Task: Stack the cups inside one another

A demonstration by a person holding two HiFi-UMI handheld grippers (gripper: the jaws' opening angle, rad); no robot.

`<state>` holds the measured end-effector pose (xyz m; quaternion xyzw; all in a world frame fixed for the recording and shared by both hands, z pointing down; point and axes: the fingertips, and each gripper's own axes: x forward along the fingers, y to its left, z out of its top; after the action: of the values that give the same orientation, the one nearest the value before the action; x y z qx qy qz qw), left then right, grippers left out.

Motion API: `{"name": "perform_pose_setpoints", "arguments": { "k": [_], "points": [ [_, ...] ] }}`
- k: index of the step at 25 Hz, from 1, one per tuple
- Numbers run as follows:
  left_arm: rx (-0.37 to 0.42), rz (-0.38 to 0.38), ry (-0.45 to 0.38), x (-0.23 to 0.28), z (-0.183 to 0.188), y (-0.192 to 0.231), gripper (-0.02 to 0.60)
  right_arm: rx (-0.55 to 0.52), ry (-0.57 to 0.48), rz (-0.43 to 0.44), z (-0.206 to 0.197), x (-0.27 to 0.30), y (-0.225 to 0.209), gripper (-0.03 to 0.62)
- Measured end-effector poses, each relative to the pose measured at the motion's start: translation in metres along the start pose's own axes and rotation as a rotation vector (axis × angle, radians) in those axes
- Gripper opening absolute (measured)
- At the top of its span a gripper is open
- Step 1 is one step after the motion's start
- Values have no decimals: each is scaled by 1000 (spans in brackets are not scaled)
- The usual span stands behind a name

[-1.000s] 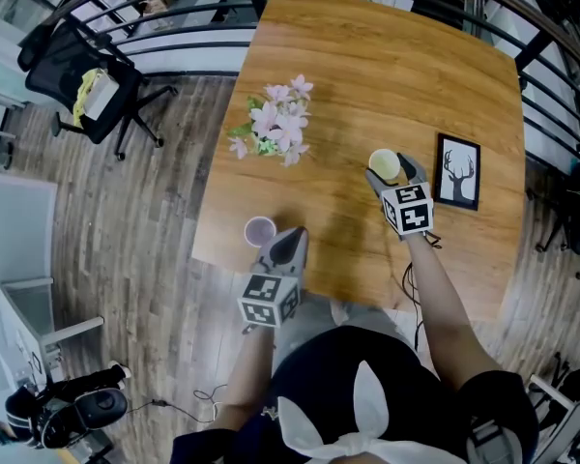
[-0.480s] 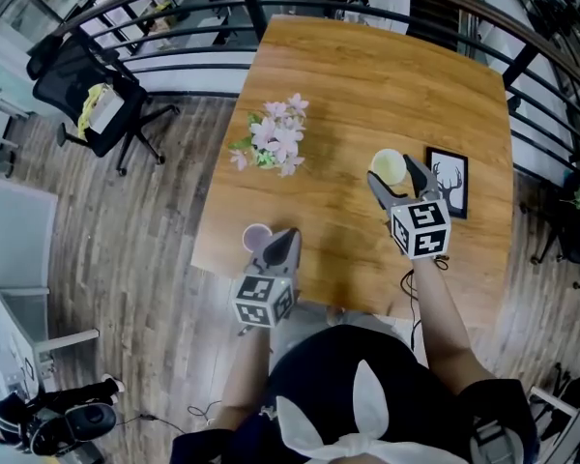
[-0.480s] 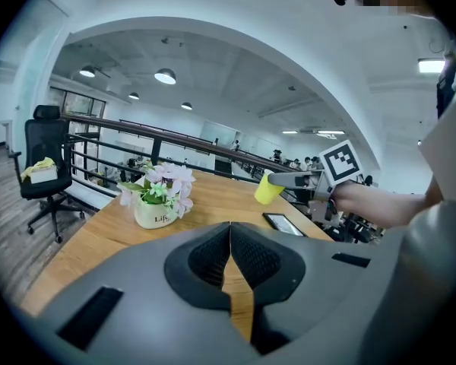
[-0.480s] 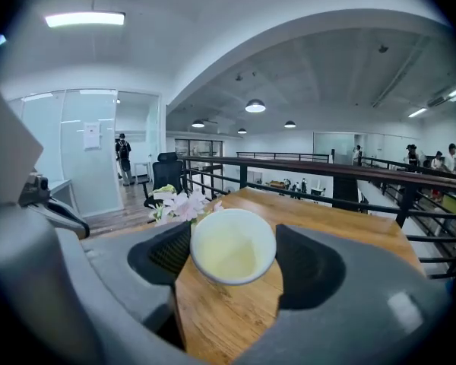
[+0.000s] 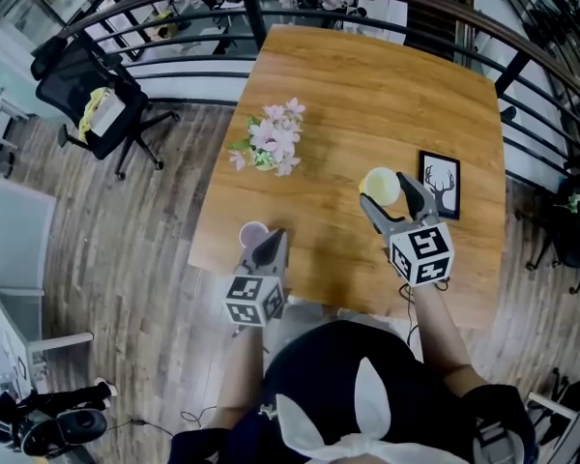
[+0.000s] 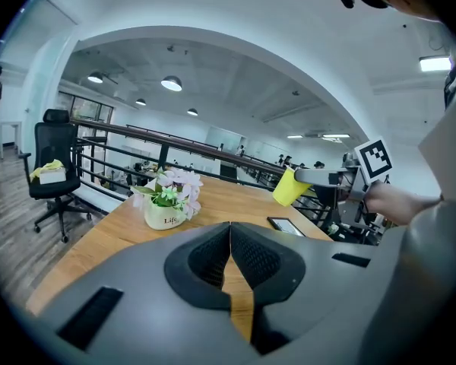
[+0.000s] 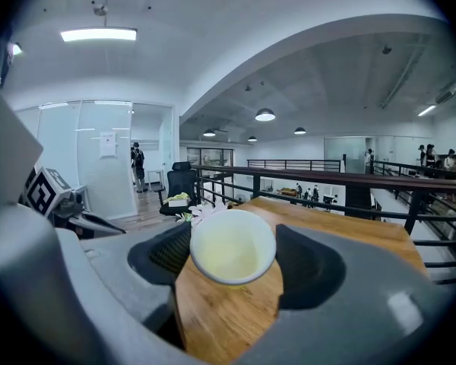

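- right gripper [image 5: 387, 193]: fingers clamped on yellow cup [image 7: 232, 247], held clear of the tabletop [image 5: 367, 95] on the right, near the picture frame [image 5: 439, 184], tilted.
- left gripper [image 6: 230, 238]: fingers pressed together, nothing between. It sits just beside the purple cup [image 5: 254, 233] at the near-left tabletop edge.
- Likely next: carry yellow over purple, level it, centre the rims, lower straight. Purple is close to the edge, so avoid any sideways push.

yellow cup [image 5: 381, 186] | lilac cup [image 5: 254, 234] | pink flowers [image 5: 274, 138] | black-framed picture [image 5: 439, 184], white, dark antlers | brown table [image 5: 367, 85]
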<state>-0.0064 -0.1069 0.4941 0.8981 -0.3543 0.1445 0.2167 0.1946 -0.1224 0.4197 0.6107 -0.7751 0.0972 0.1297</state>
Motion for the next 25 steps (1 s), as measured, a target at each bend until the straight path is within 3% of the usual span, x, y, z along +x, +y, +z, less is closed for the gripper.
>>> {"name": "perform_pose_setpoints", "arguments": {
  "k": [11, 25],
  "points": [
    [-7, 13, -9, -12, -8, 2, 18, -11, -4, 56, 4, 4, 25, 345],
    [-70, 158, -35, -54, -20, 36, 18, -58, -8, 257, 16, 42, 96, 345]
  ]
}}
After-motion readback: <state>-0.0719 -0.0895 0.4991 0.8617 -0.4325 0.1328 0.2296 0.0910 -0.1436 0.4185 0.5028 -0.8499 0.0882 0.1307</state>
